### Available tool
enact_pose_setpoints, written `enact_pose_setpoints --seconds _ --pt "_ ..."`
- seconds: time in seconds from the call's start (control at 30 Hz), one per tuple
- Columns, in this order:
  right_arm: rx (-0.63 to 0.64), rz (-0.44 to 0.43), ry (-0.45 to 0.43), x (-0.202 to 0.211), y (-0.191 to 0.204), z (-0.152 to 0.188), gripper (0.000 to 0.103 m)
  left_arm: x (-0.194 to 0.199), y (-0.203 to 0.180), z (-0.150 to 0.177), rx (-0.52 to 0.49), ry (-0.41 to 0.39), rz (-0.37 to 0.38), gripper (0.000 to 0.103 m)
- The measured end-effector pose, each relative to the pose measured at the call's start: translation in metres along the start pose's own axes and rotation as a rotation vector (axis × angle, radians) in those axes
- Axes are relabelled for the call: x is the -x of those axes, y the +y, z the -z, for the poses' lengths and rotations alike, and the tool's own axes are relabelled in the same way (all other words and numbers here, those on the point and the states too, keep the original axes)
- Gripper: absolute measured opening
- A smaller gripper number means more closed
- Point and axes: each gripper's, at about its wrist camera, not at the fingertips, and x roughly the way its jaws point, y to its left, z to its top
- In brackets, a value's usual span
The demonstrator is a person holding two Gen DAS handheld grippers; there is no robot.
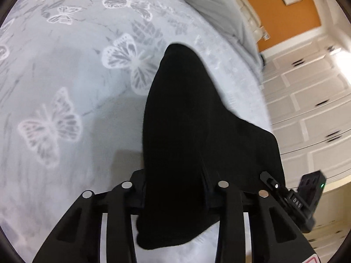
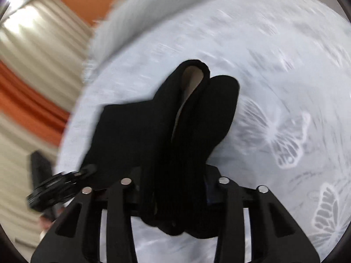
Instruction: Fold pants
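Note:
The black pants (image 1: 186,120) hang from my left gripper (image 1: 175,188), which is shut on the fabric and holds it above the bed. In the right wrist view the pants (image 2: 193,127) are bunched in several folds with a pale lining showing at the top. My right gripper (image 2: 175,186) is shut on that bunch. The right gripper also shows at the right edge of the left wrist view (image 1: 302,197). The left gripper shows blurred at the left of the right wrist view (image 2: 57,186). The fingertips of both are hidden by the cloth.
A pale bedspread (image 1: 65,76) with white butterfly prints lies under the pants. A grey pillow (image 1: 219,4) lies at the head of the bed. An orange wall (image 1: 296,11) and white panelled cabinets (image 1: 307,109) stand to the right. Striped curtains (image 2: 33,65) hang on the other side.

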Motion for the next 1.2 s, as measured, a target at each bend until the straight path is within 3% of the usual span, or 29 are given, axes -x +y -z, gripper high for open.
enact_pose_setpoints --seconds 0.07,0.13,0.2,0.23,0.27,0.3,0.37,0.4,0.43,0.5,0.57,0.63,0.7,0.77,0.83,0.9,0.97,1.07,1.2 --pt "0.057 -0.034 0.034 0.012 0.011 0.016 0.036 0.029 -0.002 0.007 -0.011 -0.011 0.01 0.032" --pt "0.067 -0.006 0.119 -0.001 0.007 0.033 0.046 0.046 0.001 0.017 -0.059 -0.006 -0.039 0.041" --pt "0.025 0.18 0.242 -0.028 -0.015 0.049 0.064 0.042 0.012 0.028 -0.098 0.024 -0.152 0.046" --pt "-0.005 0.187 0.246 -0.03 -0.024 0.051 0.069 0.039 0.022 0.034 -0.095 0.024 -0.254 0.046" --pt "-0.045 0.135 0.2 -0.019 -0.028 0.045 0.068 0.041 0.025 0.036 -0.093 0.002 -0.267 0.047" --pt "-0.045 0.14 0.155 -0.008 -0.025 0.039 0.068 0.048 0.024 0.035 -0.096 -0.022 -0.239 0.046" --pt "0.016 0.162 -0.007 0.021 -0.01 0.024 0.069 0.075 0.007 0.03 -0.157 -0.157 -0.267 0.047" --pt "0.024 0.163 -0.042 0.025 -0.007 0.02 0.072 0.092 -0.009 0.027 -0.221 -0.268 -0.299 0.058" --pt "0.03 0.156 -0.069 0.028 -0.002 0.015 0.074 0.099 -0.018 0.027 -0.257 -0.323 -0.327 0.071" --pt "0.034 0.136 -0.059 0.014 0.004 0.003 0.074 0.105 -0.037 0.023 -0.314 -0.399 -0.362 0.073" --pt "0.034 0.166 -0.021 -0.007 0.005 0.0 0.074 0.091 -0.052 0.015 -0.344 -0.394 -0.356 0.073" --pt "0.052 0.197 0.0 -0.024 0.01 0.004 0.058 0.068 -0.058 0.009 -0.34 -0.346 -0.338 0.073" --pt "0.092 0.207 -0.04 -0.032 0.029 0.004 0.008 0.042 -0.059 0.002 -0.33 -0.29 -0.32 0.072" --pt "0.132 0.174 -0.106 -0.022 0.044 0.004 0.006 0.009 -0.059 -0.004 -0.343 -0.258 -0.347 0.072" --pt "0.173 0.174 -0.125 -0.02 0.049 0.003 0.006 -0.036 -0.044 -0.009 -0.361 -0.184 -0.476 0.074" --pt "0.174 0.268 -0.063 -0.04 0.039 -0.001 0.008 -0.055 -0.025 -0.01 -0.341 -0.149 -0.54 0.081" --pt "0.089 0.338 0.02 -0.06 0.01 -0.005 0.01 -0.047 -0.017 -0.013 -0.257 -0.159 -0.48 0.082" --pt "-0.074 0.237 -0.009 -0.045 -0.009 -0.008 0.01 -0.035 -0.022 -0.016 -0.238 -0.167 -0.455 0.081" --pt "0.117 0.286 -0.219 0.007 0.042 0.0 0.012 -0.013 -0.042 -0.004 -0.293 -0.231 -0.468 0.081"
